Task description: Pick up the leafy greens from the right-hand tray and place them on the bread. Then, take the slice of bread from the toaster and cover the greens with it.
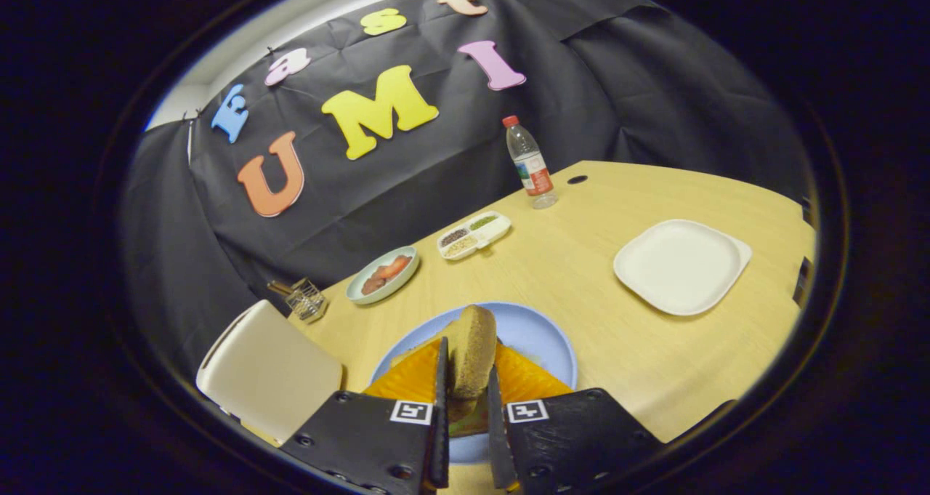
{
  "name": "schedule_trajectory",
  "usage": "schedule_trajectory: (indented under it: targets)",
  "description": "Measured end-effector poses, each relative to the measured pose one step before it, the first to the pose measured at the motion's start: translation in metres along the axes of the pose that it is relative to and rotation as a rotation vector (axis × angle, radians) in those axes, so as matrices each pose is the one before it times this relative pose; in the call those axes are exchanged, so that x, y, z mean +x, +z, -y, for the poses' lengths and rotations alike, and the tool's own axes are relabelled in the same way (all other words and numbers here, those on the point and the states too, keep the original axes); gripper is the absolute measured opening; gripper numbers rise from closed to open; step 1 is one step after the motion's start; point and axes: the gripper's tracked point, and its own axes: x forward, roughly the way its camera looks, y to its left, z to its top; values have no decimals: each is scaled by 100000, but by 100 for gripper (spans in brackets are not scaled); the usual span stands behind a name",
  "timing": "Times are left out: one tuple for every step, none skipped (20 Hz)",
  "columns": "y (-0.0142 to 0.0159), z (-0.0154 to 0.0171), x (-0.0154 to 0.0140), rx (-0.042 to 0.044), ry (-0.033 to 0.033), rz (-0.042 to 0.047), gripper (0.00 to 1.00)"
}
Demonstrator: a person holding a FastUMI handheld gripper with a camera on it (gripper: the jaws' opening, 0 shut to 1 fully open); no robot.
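Note:
My gripper (467,362) is shut on a brown slice of bread (474,346), held upright on its edge between the two fingers. It hangs over a round blue plate (541,335) just ahead of me on the wooden table. Low between the fingers, under the slice, a bit of greenish leaf (467,421) shows on the plate; the rest of what lies there is hidden by the fingers. The white toaster (269,370) stands to the left of the plate. The white square tray (679,264) to the right holds nothing.
Beyond the blue plate stand a small dish with red pieces (383,273), a divided tray of grains (474,235) and a water bottle (530,164). A small wire rack (305,299) sits behind the toaster. The booth wall closes off the table's far edge.

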Motion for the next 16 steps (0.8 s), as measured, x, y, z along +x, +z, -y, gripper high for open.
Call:
schedule_trajectory:
  targets:
    - [-72, 321, 91, -257, -163, -677, 28]
    - [74, 327, -6, -609, -1053, -441, 33]
    - [-110, 426, 129, -578, -888, -305, 39]
    - [-7, 336, 19, -539, -865, -78, 46]
    - [21, 327, 46, -887, -784, 66, 52]
    - [-28, 129, -27, -860, -253, -98, 59]
    - [-60, 200, 60, -578, -388, -252, 63]
    - [112, 189, -24, -217, -256, 328, 67]
    - [120, 21, -127, -408, -137, 579, 71]
    - [367, -7, -54, -931, -65, 899, 76]
    - [268, 114, -197, -1061, -434, 1262, 80]
    - [488, -81, -313, -1028, -6, 1577, 84]
    - [605, -142, -448, -1433, -220, 1923, 85]
    - [757, -119, -589, -1763, -132, 2436, 92]
    - [889, -184, -630, -2263, -109, 2874, 93]
    - [1116, -240, -753, -2631, 94, 3353, 96]
